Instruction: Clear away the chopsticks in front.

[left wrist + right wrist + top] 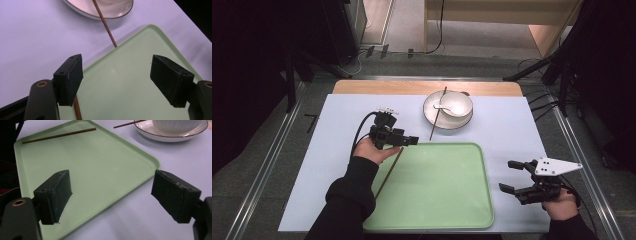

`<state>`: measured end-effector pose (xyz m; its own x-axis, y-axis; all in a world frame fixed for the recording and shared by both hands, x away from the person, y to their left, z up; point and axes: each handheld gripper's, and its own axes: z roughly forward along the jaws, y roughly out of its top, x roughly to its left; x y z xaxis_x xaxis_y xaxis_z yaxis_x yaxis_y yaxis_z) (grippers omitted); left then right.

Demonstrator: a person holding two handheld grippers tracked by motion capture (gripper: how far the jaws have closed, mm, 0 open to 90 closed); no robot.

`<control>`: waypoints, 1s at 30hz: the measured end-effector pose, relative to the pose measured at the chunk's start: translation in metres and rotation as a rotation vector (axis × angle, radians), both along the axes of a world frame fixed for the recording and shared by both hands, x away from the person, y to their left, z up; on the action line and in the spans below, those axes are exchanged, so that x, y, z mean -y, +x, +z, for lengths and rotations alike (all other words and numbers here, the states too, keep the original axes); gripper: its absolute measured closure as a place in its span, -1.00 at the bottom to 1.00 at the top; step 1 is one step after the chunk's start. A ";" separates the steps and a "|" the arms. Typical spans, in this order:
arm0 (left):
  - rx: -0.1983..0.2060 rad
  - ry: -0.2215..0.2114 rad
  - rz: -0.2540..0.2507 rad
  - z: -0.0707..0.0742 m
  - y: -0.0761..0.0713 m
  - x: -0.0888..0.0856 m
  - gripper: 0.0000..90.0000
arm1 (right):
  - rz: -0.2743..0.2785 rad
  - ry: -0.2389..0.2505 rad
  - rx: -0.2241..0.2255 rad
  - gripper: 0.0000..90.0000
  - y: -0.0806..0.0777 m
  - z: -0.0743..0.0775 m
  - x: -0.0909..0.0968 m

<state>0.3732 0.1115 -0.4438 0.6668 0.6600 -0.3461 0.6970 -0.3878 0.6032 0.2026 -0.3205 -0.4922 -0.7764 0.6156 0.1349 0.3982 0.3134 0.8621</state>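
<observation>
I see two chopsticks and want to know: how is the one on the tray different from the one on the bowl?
The tray chopstick lies flat along the green tray's left edge; the bowl chopstick leans across the bowl, its tip down on the table. The first is beside the left gripper. Both are thin brown sticks.

Chopstick on tray (77, 110): we see its upper end hidden behind the left jaw, lower end cut off at bottom edge.
Plate (105, 11): cut off at top edge.
Bowl (175, 126): we see its rim cropped, upper right.
</observation>
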 end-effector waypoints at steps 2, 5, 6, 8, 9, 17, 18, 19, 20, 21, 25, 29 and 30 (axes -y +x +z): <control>-0.004 -0.001 -0.001 0.002 0.007 0.007 -0.41 | 0.000 -0.001 -0.001 -0.63 0.000 0.000 0.000; 0.000 0.013 -0.017 0.005 0.017 0.017 -0.41 | -0.005 0.003 -0.006 -0.63 -0.001 0.000 0.001; 0.002 0.017 -0.021 0.006 0.021 0.021 -0.41 | -0.005 0.002 -0.005 -0.63 -0.001 0.000 0.001; 0.001 0.015 -0.018 0.006 0.027 0.026 -0.40 | -0.004 0.002 -0.004 -0.63 -0.001 0.000 0.002; -0.003 0.007 -0.017 0.005 0.031 0.029 -0.40 | -0.005 0.003 -0.002 -0.63 -0.002 0.000 0.002; 0.000 0.037 -0.024 0.004 0.056 0.051 -0.37 | -0.007 0.005 -0.002 -0.63 -0.004 0.000 0.004; 0.000 0.037 -0.024 0.004 0.056 0.051 -0.36 | -0.007 0.005 -0.002 -0.63 -0.004 0.000 0.004; -0.001 0.040 -0.019 0.003 0.060 0.054 -0.36 | -0.009 0.005 -0.002 -0.63 -0.005 0.000 0.004; 0.003 0.043 -0.026 0.001 0.066 0.059 -0.35 | -0.012 0.004 -0.002 -0.63 -0.005 0.001 0.004; 0.003 0.041 -0.019 0.000 0.068 0.061 -0.35 | -0.013 0.006 -0.003 -0.63 -0.005 0.001 0.004; 0.003 0.071 -0.018 -0.005 0.077 0.068 -0.31 | -0.012 0.010 -0.001 -0.63 -0.006 0.001 0.005; 0.012 0.079 -0.010 -0.012 0.083 0.078 -0.25 | -0.014 0.011 0.001 -0.63 -0.007 0.001 0.006; 0.010 0.073 -0.006 -0.014 0.084 0.080 -0.25 | -0.015 0.012 0.000 -0.63 -0.007 0.001 0.006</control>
<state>0.4570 0.0317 -0.4578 0.6740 0.6793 -0.2904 0.6886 -0.4352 0.5801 0.1954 -0.3267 -0.4910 -0.7670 0.6255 0.1429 0.4032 0.2967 0.8656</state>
